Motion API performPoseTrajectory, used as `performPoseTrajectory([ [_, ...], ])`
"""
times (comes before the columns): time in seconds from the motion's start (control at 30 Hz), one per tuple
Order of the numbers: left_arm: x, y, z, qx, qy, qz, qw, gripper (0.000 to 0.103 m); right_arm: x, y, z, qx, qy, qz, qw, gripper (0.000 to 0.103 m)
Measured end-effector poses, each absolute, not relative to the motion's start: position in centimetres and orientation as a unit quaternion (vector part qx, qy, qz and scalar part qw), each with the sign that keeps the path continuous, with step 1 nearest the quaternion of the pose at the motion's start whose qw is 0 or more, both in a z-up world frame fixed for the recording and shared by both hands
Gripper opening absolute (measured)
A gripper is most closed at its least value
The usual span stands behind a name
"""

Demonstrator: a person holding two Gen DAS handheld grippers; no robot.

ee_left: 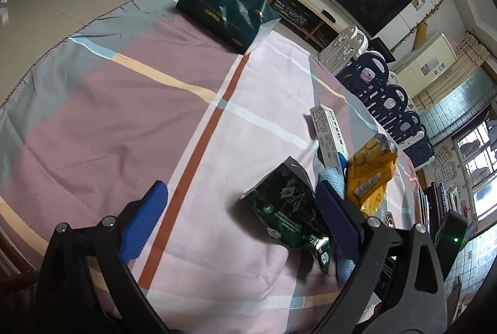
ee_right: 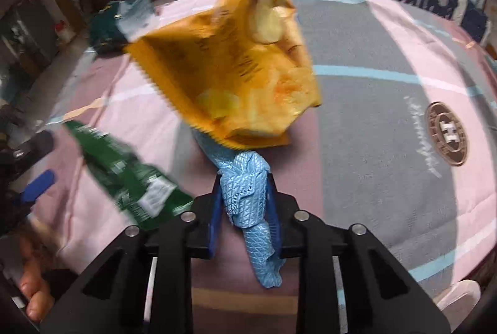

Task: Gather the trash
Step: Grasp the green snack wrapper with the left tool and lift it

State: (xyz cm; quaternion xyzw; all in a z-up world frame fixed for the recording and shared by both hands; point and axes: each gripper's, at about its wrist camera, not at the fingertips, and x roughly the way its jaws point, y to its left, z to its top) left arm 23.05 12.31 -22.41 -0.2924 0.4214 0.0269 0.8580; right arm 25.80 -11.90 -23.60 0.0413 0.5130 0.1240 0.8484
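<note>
In the right wrist view my right gripper (ee_right: 244, 182) is shut on a pale blue foam net (ee_right: 248, 203), which hangs down between its pads. A yellow crisp bag (ee_right: 230, 79) lies blurred just beyond the net. My left gripper (ee_left: 240, 188) stands wide open over the checked tablecloth (ee_left: 124, 116). A dark green snack bag (ee_left: 289, 209) lies between its fingers, up against the right one. The yellow bag (ee_left: 369, 175) and the net (ee_left: 334, 182) show past that finger. The green bag (ee_right: 130, 178) and one of the left gripper's blue fingers (ee_right: 40, 182) appear at the left.
A teal gift bag (ee_left: 226, 14) stands at the table's far edge. A long white carton (ee_left: 329, 138) lies beside the yellow bag. Stacked white and navy plastic stools (ee_left: 382, 92) line the table's right side. A person's fingers (ee_right: 31, 287) show at the lower left.
</note>
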Motion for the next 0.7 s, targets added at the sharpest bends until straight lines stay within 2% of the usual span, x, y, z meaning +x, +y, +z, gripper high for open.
performPoseTrajectory([
  [0.23,23.9,9.6,-22.4,-0.237,0.442,-0.01,0.865,0.096,22.4,-8.1,-23.4,0.032,0.523,0.226,0.821,0.026],
  [0.4,23.7,9.5,-22.4,-0.228,0.433,-0.002,0.872,0.093,21.1,-8.3,-22.9,0.001,0.529,0.172,0.831,0.026],
  [0.47,23.8,9.5,-22.5,-0.226,0.433,-0.006,0.872,0.083,20.8,-9.6,-22.5,-0.008,0.523,0.138,0.841,0.026],
  [0.53,24.1,9.1,-22.9,-0.216,0.445,-0.013,0.869,0.062,20.5,-11.2,-21.8,0.0,0.516,0.116,0.849,0.025],
  [0.7,24.1,7.6,-22.9,-0.171,0.449,-0.025,0.877,0.04,19.1,-14.8,-19.2,0.033,0.483,0.068,0.872,0.026],
])
